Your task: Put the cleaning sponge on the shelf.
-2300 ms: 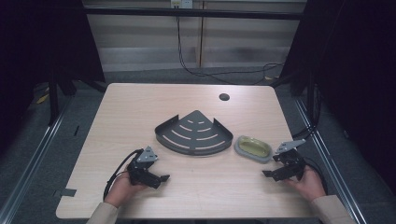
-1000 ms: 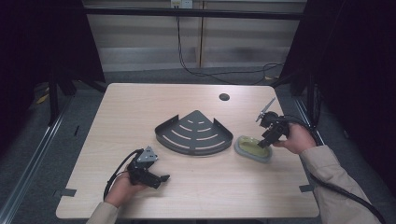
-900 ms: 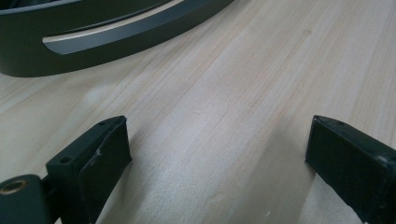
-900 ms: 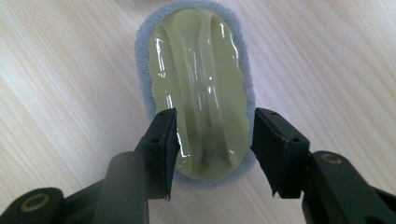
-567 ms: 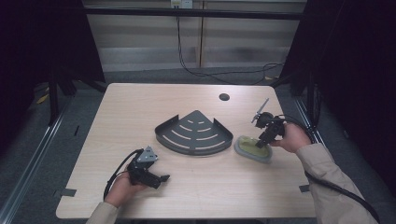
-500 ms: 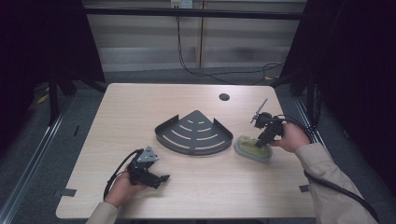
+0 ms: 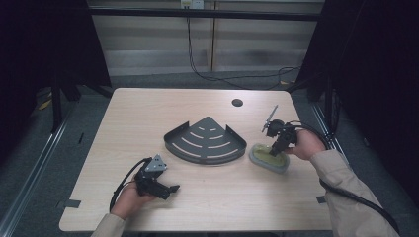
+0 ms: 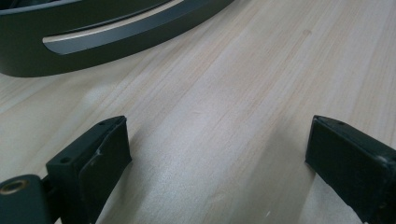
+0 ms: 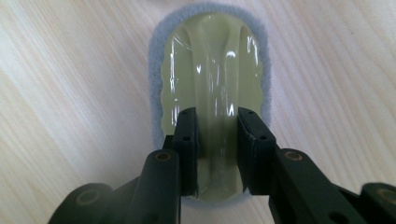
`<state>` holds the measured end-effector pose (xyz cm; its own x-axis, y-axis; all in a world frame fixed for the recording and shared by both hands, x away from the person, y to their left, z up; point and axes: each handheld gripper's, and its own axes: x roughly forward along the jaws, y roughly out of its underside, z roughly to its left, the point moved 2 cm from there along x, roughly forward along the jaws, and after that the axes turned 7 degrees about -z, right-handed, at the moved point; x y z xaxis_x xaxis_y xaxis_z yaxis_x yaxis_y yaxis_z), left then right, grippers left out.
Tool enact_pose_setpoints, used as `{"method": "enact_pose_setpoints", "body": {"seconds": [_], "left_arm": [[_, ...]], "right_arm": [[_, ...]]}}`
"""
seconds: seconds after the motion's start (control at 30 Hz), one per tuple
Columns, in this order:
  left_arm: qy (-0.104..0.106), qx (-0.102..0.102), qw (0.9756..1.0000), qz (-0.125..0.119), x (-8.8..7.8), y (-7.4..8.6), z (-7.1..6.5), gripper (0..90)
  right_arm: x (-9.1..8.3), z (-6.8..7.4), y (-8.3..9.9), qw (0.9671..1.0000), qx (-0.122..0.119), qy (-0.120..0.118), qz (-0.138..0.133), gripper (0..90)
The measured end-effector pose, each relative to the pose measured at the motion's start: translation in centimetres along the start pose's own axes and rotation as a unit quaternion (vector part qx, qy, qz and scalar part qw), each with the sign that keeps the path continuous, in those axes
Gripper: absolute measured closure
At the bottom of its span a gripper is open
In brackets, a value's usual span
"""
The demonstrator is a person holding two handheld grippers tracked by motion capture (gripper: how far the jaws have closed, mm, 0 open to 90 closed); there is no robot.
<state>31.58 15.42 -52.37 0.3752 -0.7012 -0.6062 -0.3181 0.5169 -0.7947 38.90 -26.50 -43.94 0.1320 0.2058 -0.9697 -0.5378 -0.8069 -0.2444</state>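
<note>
Right gripper (image 9: 217,154) clamps the scrubber's (image 9: 212,74) handle ridge, not lifted yet. Left gripper (image 8: 219,163) rests open, near-left. Rack (image 7: 205,140) untouched.

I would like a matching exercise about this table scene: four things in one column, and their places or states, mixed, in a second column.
1. dark metal fan-shaped corner shelf
2. oval pale-green scrubber with a grey felt rim
3. left hand-held gripper
4. small dark round hole

a. far side of the tabletop
b. jaws wide apart, low over bare wood
c. middle of the table
d. handle ridge between the right hand-held gripper's jaws

Pairs: 1-c, 2-d, 3-b, 4-a
</note>
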Motion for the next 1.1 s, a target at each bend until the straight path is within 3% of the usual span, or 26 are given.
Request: {"method": "enact_pose_setpoints", "body": {"seconds": [0.57,1.1], "left_arm": [[0.000,0.000,1.0000,0.000,0.0,0.0,0.0,5.9],[0.001,0.000,1.0000,0.002,0.0,0.0,0.0,5.9]], "right_arm": [[-3.4,0.1,-0.2,0.9998,0.016,0.008,-0.011,71.7],[-5.6,0.5,-2.2,0.9996,0.021,0.015,-0.007,71.7]]}}
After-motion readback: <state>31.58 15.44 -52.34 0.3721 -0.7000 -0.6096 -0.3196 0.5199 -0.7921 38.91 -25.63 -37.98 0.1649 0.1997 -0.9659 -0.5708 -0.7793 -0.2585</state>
